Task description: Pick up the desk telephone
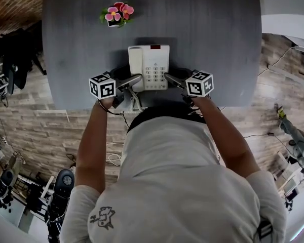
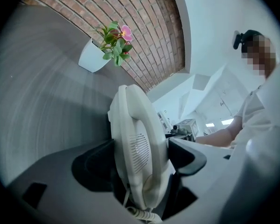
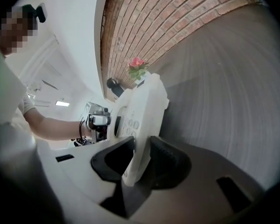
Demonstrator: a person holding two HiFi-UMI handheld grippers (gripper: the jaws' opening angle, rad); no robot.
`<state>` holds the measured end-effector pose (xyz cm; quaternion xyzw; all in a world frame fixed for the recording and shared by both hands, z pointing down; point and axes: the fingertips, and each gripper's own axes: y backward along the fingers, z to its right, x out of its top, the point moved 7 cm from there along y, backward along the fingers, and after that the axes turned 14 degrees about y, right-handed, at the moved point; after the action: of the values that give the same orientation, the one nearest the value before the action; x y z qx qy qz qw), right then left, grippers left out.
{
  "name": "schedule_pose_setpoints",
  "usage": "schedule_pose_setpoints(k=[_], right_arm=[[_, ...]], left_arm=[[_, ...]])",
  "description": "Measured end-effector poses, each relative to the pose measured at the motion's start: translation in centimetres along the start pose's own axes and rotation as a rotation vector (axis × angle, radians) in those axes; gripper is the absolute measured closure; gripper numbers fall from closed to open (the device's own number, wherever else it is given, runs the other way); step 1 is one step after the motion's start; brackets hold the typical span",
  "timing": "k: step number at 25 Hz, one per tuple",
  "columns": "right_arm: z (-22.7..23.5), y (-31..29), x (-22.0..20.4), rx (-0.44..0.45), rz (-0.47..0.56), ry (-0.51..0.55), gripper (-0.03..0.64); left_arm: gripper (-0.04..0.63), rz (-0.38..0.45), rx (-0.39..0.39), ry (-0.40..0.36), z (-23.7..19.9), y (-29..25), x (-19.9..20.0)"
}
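A: Entry: where does the white plastic desk telephone (image 1: 148, 67) sit?

B: Middle of the grey matte worktop (image 1: 71, 44), close to its near edge, keypad up. A small white pot of pink flowers (image 1: 116, 14) stands well beyond it on the far side and plays no part.

A: Left gripper (image 2: 142, 148)?

B: Jaws closed onto the telephone's left edge, with the white handset (image 2: 137, 125) sandwiched between them and both pads against it. Gripping there pins the handset in its cradle, I'd judge, so it can't drop off during a lift. The coiled white cord (image 2: 142, 213) hangs just below the jaws.

A: Right gripper (image 3: 141, 141)?

B: Clamped on the right edge, one jaw on the keypad face and the ribbed one on the underside. The edge is thin, so the gap is narrow.

A: Why both sides?

B: Wide, flat body. A grip on each side should keep it level. Both grippers come in from the near edge, where the person stands.

A: Off the surface yet?

B: Can't tell. Barely raised, if at all.
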<state>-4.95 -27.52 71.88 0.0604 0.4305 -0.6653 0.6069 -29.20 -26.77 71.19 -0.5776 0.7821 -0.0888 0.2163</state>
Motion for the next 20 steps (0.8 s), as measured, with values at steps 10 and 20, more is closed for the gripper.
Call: schedule_pose_setpoints(k=[10, 20], right_arm=[[-0.1, 0.1, 0.0, -0.004, 0.015, -0.032, 0.522], [-1.7, 1.6, 0.2, -0.016, 0.035, -0.032, 0.531]], left_arm=[[0.238, 0.019, 0.024, 0.024, 0.3, 0.1, -0.1], [0.247, 0.077, 0.057, 0.038, 2.4, 1.1, -2.1]])
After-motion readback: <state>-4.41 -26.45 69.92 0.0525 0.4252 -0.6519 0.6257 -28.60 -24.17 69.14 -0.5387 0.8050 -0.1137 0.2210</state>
